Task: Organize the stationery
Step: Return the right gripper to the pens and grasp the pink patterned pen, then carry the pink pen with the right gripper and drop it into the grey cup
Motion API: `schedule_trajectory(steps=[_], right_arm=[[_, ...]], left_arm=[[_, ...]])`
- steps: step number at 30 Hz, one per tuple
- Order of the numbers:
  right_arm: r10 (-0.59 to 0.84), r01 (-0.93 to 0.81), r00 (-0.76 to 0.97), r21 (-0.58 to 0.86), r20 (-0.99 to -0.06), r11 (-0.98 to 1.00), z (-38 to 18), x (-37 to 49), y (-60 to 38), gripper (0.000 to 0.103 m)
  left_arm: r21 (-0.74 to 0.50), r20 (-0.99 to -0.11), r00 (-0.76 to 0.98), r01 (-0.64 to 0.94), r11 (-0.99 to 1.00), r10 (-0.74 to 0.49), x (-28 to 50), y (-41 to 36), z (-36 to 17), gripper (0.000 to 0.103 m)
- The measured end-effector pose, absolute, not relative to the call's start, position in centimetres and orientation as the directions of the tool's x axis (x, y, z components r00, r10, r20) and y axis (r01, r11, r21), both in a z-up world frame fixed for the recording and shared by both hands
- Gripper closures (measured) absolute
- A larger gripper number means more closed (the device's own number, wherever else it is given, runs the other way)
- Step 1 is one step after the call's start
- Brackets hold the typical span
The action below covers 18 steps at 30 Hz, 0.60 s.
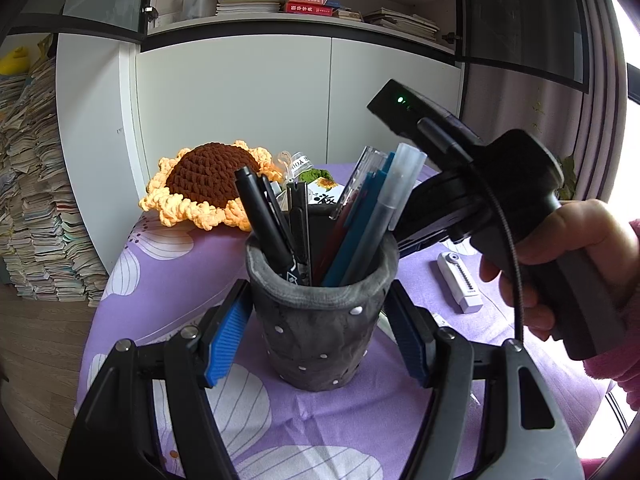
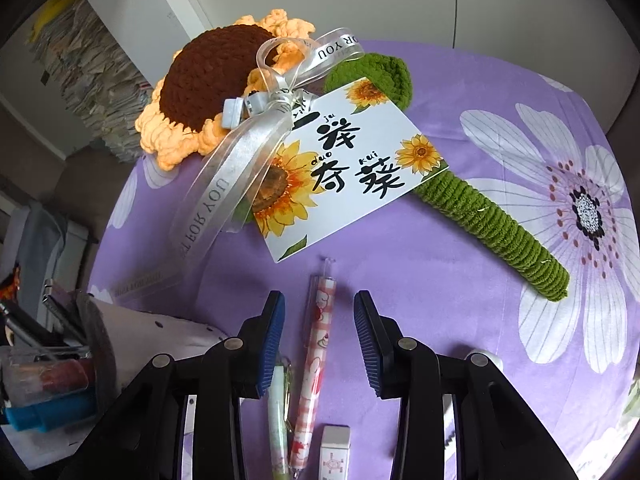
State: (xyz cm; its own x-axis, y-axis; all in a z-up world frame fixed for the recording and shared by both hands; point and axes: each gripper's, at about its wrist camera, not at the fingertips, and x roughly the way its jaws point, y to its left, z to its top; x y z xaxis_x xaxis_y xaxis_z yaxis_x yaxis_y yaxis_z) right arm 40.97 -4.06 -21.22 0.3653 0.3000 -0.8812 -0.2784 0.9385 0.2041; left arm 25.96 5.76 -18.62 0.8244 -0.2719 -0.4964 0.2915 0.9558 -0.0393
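pens mostly in the cup, a few still lying loose

left wrist view: the left gripper (image 1: 320, 332) is sitting low in the frame with its jaws spread on either side of the grey pen cup (image 1: 320, 320), at centre; whether the pads are touching it is unclear. the cup is already holding black pens, a cutter and blue and clear pens. at the right, a hand is holding the right gripper's handle above the purple floral bench (image 1: 168, 264), with a white correction tape (image 1: 460, 280) lying beneath it.

right wrist view: the right gripper (image 2: 320, 344) is hovering with jaws spread, empty, straddling a pink patterned pen (image 2: 316, 368) lying at lower centre. a white-green pen (image 2: 280, 412) and an eraser (image 2: 334, 454) are lying beside it. the crochet sunflower (image 2: 208, 80) is filling the upper frame.

judging by this, most stationery is stowed; these loose pieces remain.
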Motion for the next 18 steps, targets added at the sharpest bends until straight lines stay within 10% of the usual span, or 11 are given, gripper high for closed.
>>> schedule_trajectory(steps=[5, 18], right_arm=[[0.245, -0.294, 0.388, 0.132, -0.889, 0.947, -21.6, 41.0, -3.4, 0.089], [0.357, -0.337, 0.520, 0.198, -0.776, 0.920, -15.4, 34.8, -7.0, 0.092]], left_arm=[[-0.042, -0.498, 0.823, 0.294, 0.955, -0.275, 25.9, 5.8, -18.7, 0.036], [-0.041, -0.498, 0.823, 0.293, 0.955, -0.274, 25.9, 5.8, -18.7, 0.036]])
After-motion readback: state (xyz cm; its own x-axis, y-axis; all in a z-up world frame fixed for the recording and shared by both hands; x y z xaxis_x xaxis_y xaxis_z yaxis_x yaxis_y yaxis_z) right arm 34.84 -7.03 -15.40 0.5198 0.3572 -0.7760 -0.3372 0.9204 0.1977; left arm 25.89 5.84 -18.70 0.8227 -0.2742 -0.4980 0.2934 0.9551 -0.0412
